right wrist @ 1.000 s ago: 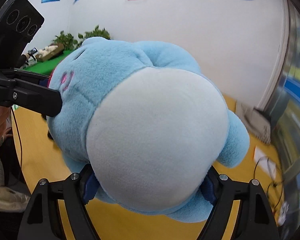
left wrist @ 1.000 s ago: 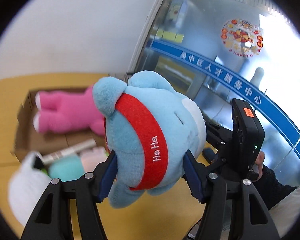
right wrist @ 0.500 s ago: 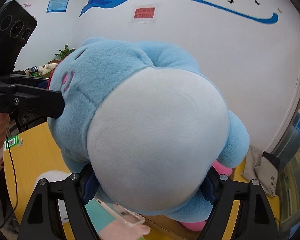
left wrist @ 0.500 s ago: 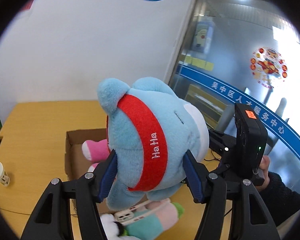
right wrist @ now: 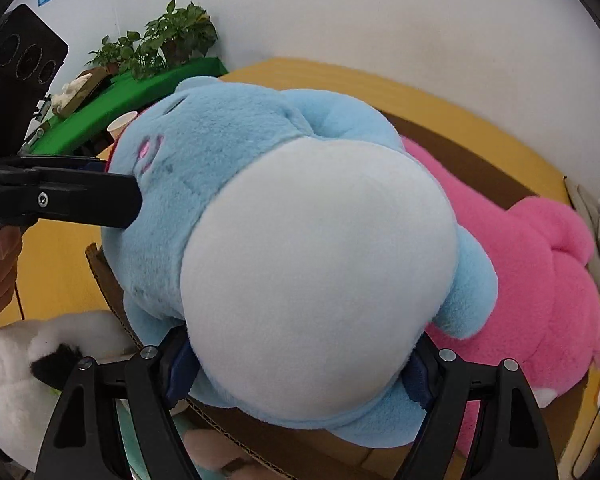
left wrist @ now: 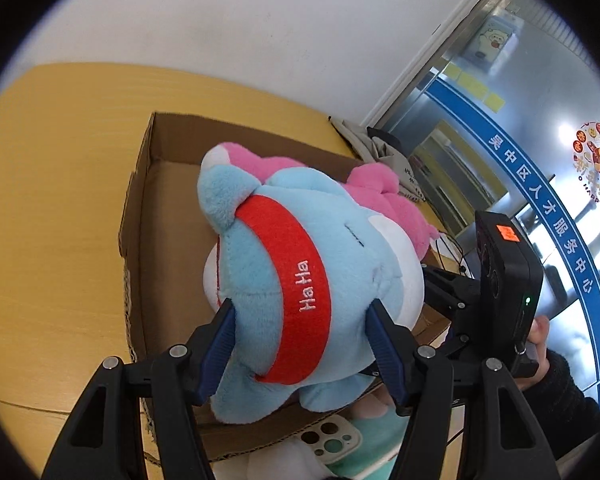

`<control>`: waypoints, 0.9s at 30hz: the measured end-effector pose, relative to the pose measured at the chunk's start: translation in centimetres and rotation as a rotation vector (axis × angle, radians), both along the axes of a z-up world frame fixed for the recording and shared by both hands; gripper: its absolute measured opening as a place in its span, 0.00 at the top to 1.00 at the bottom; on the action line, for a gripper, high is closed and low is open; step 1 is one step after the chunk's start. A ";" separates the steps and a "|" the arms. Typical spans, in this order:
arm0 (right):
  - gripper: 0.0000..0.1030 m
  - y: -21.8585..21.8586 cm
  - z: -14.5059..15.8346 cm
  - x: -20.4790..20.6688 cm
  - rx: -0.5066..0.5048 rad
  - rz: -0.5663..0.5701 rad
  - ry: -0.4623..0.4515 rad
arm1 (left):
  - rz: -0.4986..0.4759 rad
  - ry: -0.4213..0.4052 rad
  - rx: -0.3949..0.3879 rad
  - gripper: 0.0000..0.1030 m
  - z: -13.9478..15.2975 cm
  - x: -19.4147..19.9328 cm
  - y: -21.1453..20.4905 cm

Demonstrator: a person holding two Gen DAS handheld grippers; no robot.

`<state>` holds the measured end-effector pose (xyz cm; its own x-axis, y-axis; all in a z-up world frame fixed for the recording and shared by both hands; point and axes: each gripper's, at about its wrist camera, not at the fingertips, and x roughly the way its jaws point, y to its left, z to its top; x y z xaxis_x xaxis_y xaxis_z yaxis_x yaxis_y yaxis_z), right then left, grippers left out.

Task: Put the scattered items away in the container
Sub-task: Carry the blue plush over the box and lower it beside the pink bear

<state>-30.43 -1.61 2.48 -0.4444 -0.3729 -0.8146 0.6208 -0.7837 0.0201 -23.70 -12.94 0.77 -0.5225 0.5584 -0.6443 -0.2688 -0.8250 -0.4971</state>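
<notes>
Two grippers: both clamp one blue plush toy [left wrist: 300, 280], held above the cardboard box [left wrist: 148, 184].
Left gripper [left wrist: 304, 340]: clenched on the blue plush toy; its blue pads [left wrist: 220, 344] press into the plush on either side of the red band [left wrist: 296, 280] that reads "HaHa".
Right gripper [right wrist: 300, 368]: grasping the same toy at its white belly [right wrist: 316, 264]; its pads [right wrist: 180, 364] are sunk into the fur low on both flanks.
Blue plush toy: over the box's open top, between its near and far walls; whether it touches anything inside the box I cannot tell.
Pink plush toy [right wrist: 540, 280]: lying inside the box, behind and partly beneath the blue one, along the box's far side.
Cardboard box: open-topped, resting on the yellow wooden table [left wrist: 60, 200]; part of its floor on the side away from the pink toy is bare.
White plush toy [right wrist: 28, 368]: outside the box, just beside its near corner, with a black patch on it.
Phone [left wrist: 332, 440]: outside the box, at its near wall, camera side up, lying on a mint-green soft item [left wrist: 376, 440].
Paper cup [right wrist: 120, 126]: on the table beyond the box, partly hidden by the blue toy.
Person's hand [left wrist: 540, 336]: on the right gripper's handle, off to the box's side.
</notes>
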 end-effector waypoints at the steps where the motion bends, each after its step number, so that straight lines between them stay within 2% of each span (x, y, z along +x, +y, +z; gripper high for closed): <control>1: 0.16 0.0 -0.3 -0.4 0.004 0.002 -0.025 | -0.004 -0.008 0.000 0.38 -0.3 0.2 0.1; 4: 0.16 -0.2 -1.0 -0.3 0.023 0.007 -0.073 | -0.003 -0.014 -0.005 0.38 -0.6 0.7 -0.1; 12: 0.16 -2.7 -2.4 -0.9 0.097 0.024 -0.107 | 0.042 -0.033 -0.057 0.39 -1.0 0.3 -0.6; 16: 0.15 -3.7 -4.1 -1.5 0.155 0.038 -0.157 | 0.025 -0.098 -0.097 0.39 -2.5 -0.1 -0.7; 19: 0.09 -3.9 -5.6 -1.7 0.187 0.041 -0.198 | 0.035 -0.143 -0.142 0.39 -3.6 -0.1 -0.9; 22: 0.07 -3.4 -5.7 -1.8 0.146 0.053 -0.214 | 0.055 -0.111 -0.145 0.39 -2.9 0.9 -1.6; 24: 0.07 -2.5 -4.9 -1.3 0.100 0.071 -0.219 | 0.093 -0.058 -0.193 0.40 -1.7 2.1 -1.8; 27: 0.07 -0.4 -2.5 0.4 0.052 0.085 -0.154 | 0.125 0.021 -0.195 0.40 0.6 4.1 -2.4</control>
